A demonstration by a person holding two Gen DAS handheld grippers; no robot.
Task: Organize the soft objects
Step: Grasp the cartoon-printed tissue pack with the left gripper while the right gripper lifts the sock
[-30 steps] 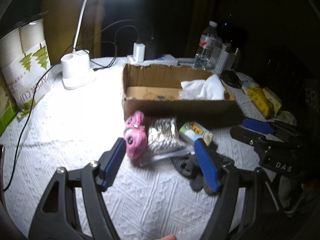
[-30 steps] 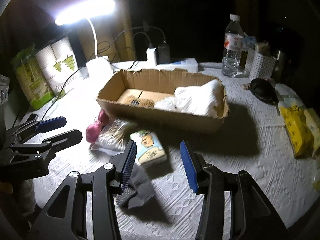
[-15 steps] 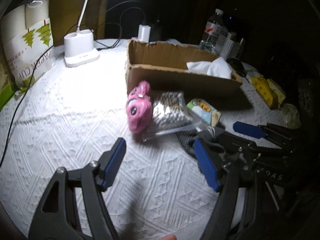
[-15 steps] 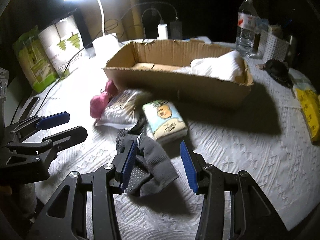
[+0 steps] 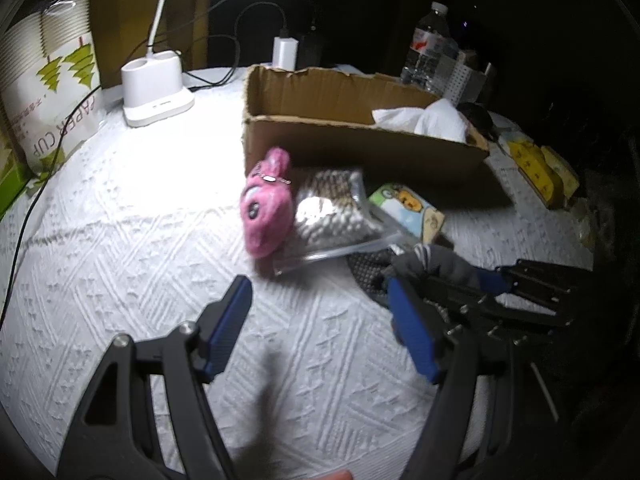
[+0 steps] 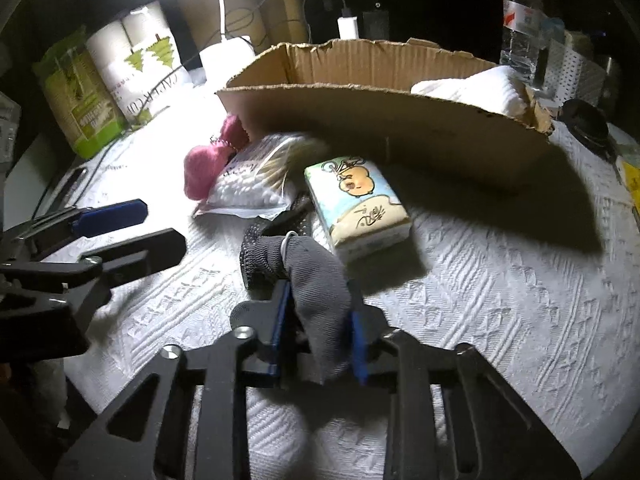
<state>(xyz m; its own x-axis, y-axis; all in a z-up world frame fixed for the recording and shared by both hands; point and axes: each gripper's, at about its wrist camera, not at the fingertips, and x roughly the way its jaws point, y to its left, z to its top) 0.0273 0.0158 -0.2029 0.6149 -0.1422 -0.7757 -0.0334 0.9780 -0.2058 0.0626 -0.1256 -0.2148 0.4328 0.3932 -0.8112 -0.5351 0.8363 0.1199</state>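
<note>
My right gripper [image 6: 318,316] is shut on a grey sock [image 6: 316,276] on the white tablecloth; the sock also shows in the left wrist view [image 5: 436,266]. My left gripper [image 5: 320,320] is open and empty, just short of a pink plush toy [image 5: 266,208]. Next to the toy lie a clear bag of cotton swabs [image 5: 332,212] and a tissue pack [image 6: 356,204]. A cardboard box [image 6: 380,116] behind them holds a white towel [image 6: 476,90].
A white lamp base [image 5: 154,92] and a paper cup pack [image 5: 48,96] stand at the back left. A water bottle [image 6: 520,20] stands at the back right, with yellow packets [image 5: 536,168] on the right.
My right gripper has moved forward and closed on the grey sock. My left gripper stays open and has shifted slightly.
</note>
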